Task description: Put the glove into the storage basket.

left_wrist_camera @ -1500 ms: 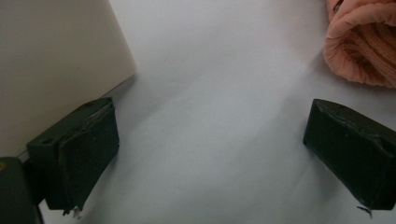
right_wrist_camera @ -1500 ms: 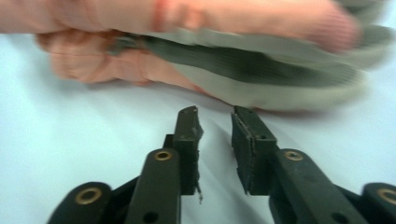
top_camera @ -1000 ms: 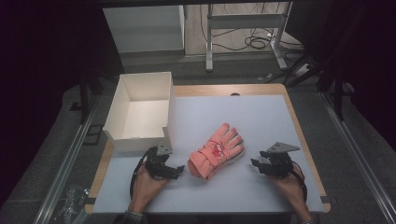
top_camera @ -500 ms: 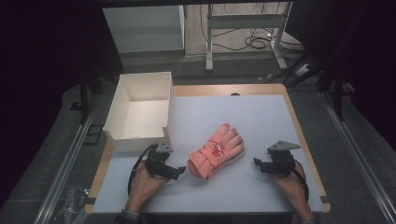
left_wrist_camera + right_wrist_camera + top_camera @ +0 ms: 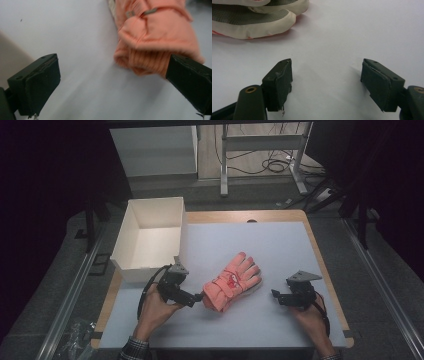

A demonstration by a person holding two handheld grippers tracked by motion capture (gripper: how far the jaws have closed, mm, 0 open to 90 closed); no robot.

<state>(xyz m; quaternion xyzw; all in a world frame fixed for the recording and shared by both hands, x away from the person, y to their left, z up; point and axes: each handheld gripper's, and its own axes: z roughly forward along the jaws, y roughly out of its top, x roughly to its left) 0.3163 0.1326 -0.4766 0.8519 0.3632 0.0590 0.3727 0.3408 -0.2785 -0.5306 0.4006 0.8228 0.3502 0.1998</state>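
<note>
Desk is carrying a white box and pink gloves lying mid-desk, long axis diagonal, cuff toward the left tongs. Left tongs are gaping at the cuff, nearer. Right tongs have just been opening, nothing between. No readable writing.

Two tools: left tool, right tool; one glove; one box.

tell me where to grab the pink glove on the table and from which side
Probably by the ribbed cuff: the pink glove lies flat with its cuff end toward the left gripper, whose open jaws already stand beside that end. The cuff looks thick and bunched, easier to pinch than the flat fingers. Come in low from the person's left, along the table.
</note>
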